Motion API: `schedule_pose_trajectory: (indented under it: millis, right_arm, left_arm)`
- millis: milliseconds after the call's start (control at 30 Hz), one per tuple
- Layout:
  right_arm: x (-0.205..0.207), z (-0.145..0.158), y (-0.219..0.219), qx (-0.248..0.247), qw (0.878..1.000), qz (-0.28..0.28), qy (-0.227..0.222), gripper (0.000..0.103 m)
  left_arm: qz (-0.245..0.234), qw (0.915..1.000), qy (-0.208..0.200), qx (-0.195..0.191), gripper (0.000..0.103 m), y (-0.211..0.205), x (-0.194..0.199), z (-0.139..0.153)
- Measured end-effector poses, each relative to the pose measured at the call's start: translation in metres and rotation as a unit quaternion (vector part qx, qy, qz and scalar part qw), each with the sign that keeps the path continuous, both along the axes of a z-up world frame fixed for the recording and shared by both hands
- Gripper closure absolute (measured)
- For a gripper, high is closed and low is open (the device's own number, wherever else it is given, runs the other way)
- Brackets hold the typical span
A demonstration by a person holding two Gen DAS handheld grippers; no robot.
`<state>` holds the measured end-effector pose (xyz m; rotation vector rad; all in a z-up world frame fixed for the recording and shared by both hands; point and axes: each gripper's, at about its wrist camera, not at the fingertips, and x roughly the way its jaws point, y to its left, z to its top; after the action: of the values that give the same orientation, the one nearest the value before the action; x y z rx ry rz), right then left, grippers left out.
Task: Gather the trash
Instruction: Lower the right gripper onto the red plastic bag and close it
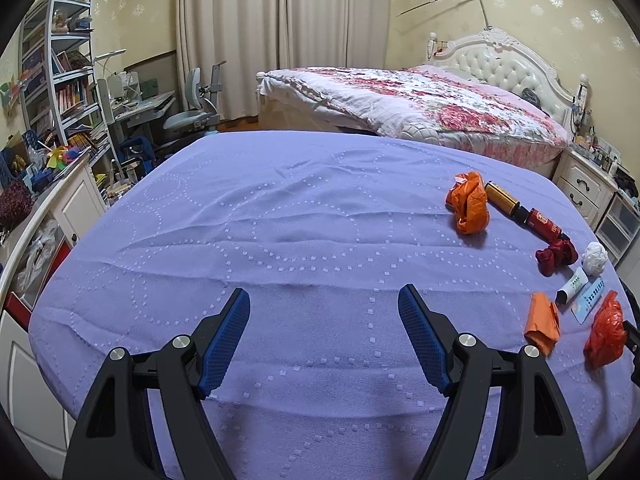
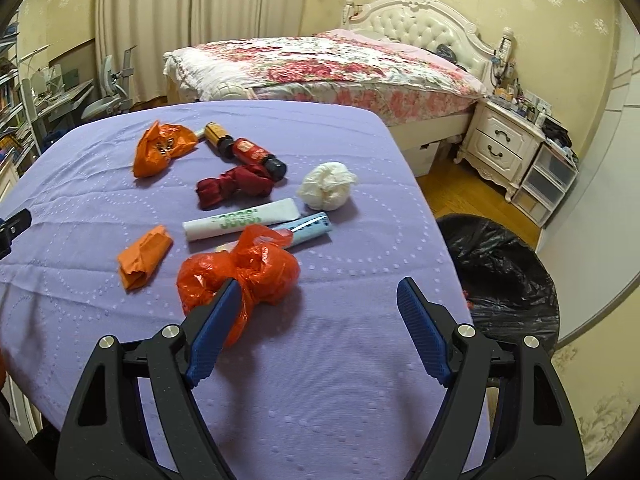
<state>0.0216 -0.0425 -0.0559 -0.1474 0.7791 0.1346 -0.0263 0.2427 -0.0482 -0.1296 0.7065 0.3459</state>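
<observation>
Right claw (image 2: 316, 292) wide, empty, its left pad overlapping the knotted red plastic bag (image 2: 240, 270) on the purple-covered counter (image 2: 340, 360). Left claw (image 1: 324, 300) wide, idle. Centre the bag between the pads before closing (bin liner (image 2: 500, 276) waits right). Pinch the knot; film slips.

Floral-quilted bed (image 2: 320, 68), white nightstand (image 2: 500, 140), cluttered bookshelf (image 1: 60, 60).

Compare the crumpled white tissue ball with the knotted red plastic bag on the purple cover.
The crumpled white tissue ball is compact, matte and opaque; the knotted red plastic bag is bigger, glossy and translucent. The tissue ball lies farther from the camera, near the cover's right edge; the bag lies nearest, against the right hand-held gripper. Both rest on the purple cover.
</observation>
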Motion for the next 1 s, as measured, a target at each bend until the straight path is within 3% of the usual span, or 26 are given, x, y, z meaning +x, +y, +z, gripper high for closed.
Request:
schedule_pose_trajectory:
  millis: [233,433,700,1000]
  right_arm:
    - [0.007,-0.001,-0.014,-0.002,1.000,-0.025,0.001,0.026]
    - [0.002,0.014,0.003,0.015,1.000,0.004,-0.013,0.026]
    - [0.002,0.010,0.041,0.046,0.997,0.060,0.011,0.023]
    - [0.012,-0.009,0.057,0.021,0.998,0.055,0.025,0.020]
  left_arm:
    - [-0.005,1.0000,0.000,0.002,0.029,-0.004,0.001,-0.001]
    - [-0.002,1.0000,-0.001,0.003,0.029,-0.002,-0.001,0.001]
    - [0.018,0.9998,-0.009,0.007,0.029,0.013,-0.008,0.005]
    - [0.018,0.9998,-0.003,-0.001,0.029,0.015,-0.008,-0.001]
